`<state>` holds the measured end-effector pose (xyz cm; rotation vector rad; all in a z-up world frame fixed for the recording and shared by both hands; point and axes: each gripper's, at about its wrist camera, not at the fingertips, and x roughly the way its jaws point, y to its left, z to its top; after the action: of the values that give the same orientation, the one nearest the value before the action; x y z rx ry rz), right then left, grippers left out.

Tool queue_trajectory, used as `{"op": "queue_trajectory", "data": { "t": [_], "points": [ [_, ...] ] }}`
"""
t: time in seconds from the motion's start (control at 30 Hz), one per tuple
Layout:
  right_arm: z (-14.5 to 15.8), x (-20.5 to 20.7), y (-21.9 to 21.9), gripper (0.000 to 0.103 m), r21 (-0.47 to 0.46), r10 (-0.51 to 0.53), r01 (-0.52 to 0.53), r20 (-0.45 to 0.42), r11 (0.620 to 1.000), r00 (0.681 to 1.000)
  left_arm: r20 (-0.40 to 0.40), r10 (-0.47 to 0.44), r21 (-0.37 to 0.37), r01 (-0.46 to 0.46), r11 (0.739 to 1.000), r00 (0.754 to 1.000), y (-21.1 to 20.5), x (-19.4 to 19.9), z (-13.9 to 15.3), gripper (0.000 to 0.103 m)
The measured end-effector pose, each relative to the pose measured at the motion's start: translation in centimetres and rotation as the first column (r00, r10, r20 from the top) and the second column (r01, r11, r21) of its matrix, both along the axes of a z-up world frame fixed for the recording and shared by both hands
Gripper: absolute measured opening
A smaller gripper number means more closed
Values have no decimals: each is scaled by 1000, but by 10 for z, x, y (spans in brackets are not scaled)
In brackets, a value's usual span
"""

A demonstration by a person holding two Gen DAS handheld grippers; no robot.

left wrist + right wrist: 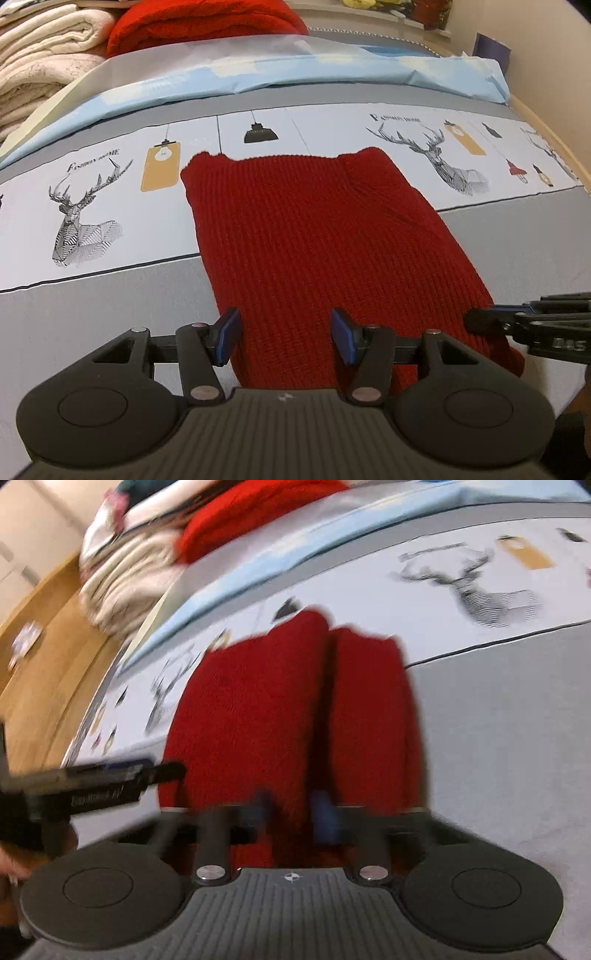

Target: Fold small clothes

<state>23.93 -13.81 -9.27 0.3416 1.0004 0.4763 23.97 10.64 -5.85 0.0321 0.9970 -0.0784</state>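
Observation:
A dark red ribbed knit garment (314,236) lies flat on the bed, its sleeves folded in. My left gripper (284,336) is open, its blue pads straddling the near left part of the hem, holding nothing. The right gripper reaches in from the right in the left wrist view (480,319) at the near right corner of the garment. In the blurred right wrist view the garment (258,709) lies ahead and my right gripper (291,812) has its jaws narrowly apart over the near hem. The left gripper's fingers (162,770) show at the left there.
The bed cover (92,314) is grey and white with deer and lamp prints. A folded light blue sheet (332,70) lies behind. Stacked cream blankets (40,62) and a bright red one (207,22) sit at the far left. A wooden floor (44,642) shows beyond the bed edge.

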Motion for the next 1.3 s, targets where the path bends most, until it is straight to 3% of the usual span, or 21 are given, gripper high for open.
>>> {"op": "queue_trajectory", "data": {
  "t": [0.07,0.17,0.2,0.23,0.3,0.4,0.47,0.53,0.63,0.87,0.93,1.07,1.3],
  "points": [
    [1,-5,2,13,-101,1,1,17,995,1000,-19,-12,-9,12,1000,1000,1,1,-5,65],
    [-7,1,2,14,-113,-38,33,-49,993,998,-18,-1,1,1,1000,1000,4,-2,-6,66],
    [-4,0,5,16,-122,-27,22,-39,992,999,-17,-3,7,3,1000,1000,5,-5,-2,66],
    [1,-1,12,25,-142,-18,14,-25,990,1000,-13,0,23,1,1000,1000,6,-8,2,66],
    [17,-13,15,37,-215,6,3,38,977,999,29,13,65,-15,998,999,9,-19,17,68],
    [46,-42,11,57,-259,-6,49,166,965,986,132,39,41,-44,998,991,14,-48,48,73],
    [64,-67,3,64,-250,-37,97,232,963,972,213,70,26,-77,997,975,15,-76,65,81],
    [76,-91,-2,70,-253,-68,145,292,957,954,282,113,31,-126,992,953,13,-111,75,82],
    [85,-131,-8,80,-257,-96,202,371,945,924,284,151,17,-163,987,947,4,-153,77,82],
    [84,-187,2,88,-249,-94,203,390,947,916,231,229,-69,-218,973,946,-18,-219,51,85],
    [83,-193,11,88,-269,-68,185,392,945,918,228,229,-46,-225,973,946,-25,-220,46,85],
    [78,-196,29,88,-321,-3,144,402,936,916,247,218,-79,-204,976,944,-25,-214,45,85],
    [73,-190,36,88,-326,-18,152,379,933,925,229,188,-65,-178,982,955,-33,-210,37,85]
  ]
}}
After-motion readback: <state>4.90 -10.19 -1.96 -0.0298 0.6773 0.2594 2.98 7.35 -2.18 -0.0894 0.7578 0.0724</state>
